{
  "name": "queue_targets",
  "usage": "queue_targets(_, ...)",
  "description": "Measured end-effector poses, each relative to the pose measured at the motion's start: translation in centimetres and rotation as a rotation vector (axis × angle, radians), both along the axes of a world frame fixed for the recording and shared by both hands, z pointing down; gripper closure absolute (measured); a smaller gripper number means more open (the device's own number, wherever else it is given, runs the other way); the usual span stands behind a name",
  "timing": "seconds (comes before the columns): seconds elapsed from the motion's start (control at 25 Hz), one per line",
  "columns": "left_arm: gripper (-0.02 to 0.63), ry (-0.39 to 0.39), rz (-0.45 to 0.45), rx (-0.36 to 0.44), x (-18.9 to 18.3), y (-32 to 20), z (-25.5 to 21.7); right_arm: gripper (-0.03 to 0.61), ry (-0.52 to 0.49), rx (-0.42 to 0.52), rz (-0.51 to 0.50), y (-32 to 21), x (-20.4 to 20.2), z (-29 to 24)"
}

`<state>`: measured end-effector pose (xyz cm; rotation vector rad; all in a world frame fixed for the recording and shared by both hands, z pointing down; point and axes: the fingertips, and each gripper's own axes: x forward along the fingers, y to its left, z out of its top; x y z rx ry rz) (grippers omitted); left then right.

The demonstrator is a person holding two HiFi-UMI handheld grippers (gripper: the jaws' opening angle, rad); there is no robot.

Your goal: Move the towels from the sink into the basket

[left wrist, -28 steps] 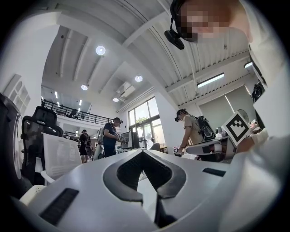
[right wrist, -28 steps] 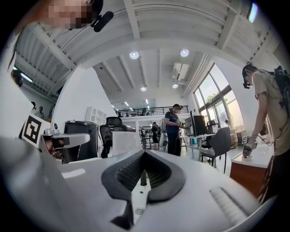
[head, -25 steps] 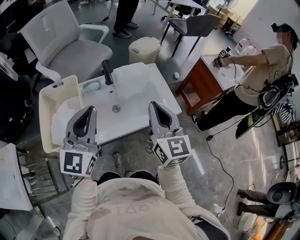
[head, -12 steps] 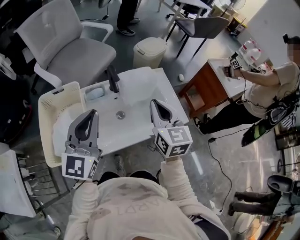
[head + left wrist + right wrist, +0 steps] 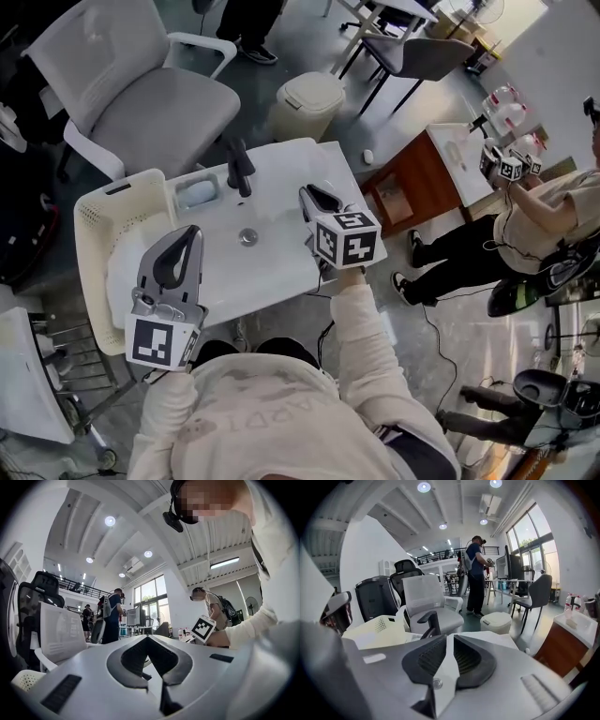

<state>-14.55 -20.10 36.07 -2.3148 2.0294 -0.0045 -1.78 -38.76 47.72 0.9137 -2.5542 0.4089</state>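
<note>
The white sink (image 5: pixel 281 258) with its black faucet (image 5: pixel 242 164) fills the middle of the head view, and no towel stands out against its pale basin. To its left stands the cream basket (image 5: pixel 94 211), with a white towel (image 5: pixel 127 272) lying in it. My right gripper (image 5: pixel 314 194) hangs over the sink's right part, pointing down at the basin (image 5: pixel 497 641). Its jaws have just been opening to a narrow gap, with nothing between them (image 5: pixel 446 637). My left gripper (image 5: pixel 192 232) is held level near the sink's front left edge, beside the basket. It is shut and empty (image 5: pixel 148 638).
A grey office chair (image 5: pixel 141 94) and a lidded bin (image 5: pixel 314 98) stand behind the sink. A wooden cabinet (image 5: pixel 412 178) and another person (image 5: pixel 553 206) are at the right. A small pale dish (image 5: pixel 197 194) sits left of the faucet.
My right gripper has moved forward over the sink and tipped down, and its jaws have parted slightly. My left gripper has drifted down and left in the head view.
</note>
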Motion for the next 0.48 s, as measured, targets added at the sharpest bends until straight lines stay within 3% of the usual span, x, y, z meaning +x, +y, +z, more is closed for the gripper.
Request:
queue_targets(0.24, 0.609, -0.001, -0.023, -0.022, -0.8, -1.2, 0.6, 0.456, 0.055, -0.118, -0.015, -3.2, -1.4, 4.3)
queue_targets(0.48, 0.609, -0.007, -0.103, -0.034, -1.0, -1.5, 0.5, 0.38, 0.134, -0.19, -0.056, -6.8, -2.8, 8.0)
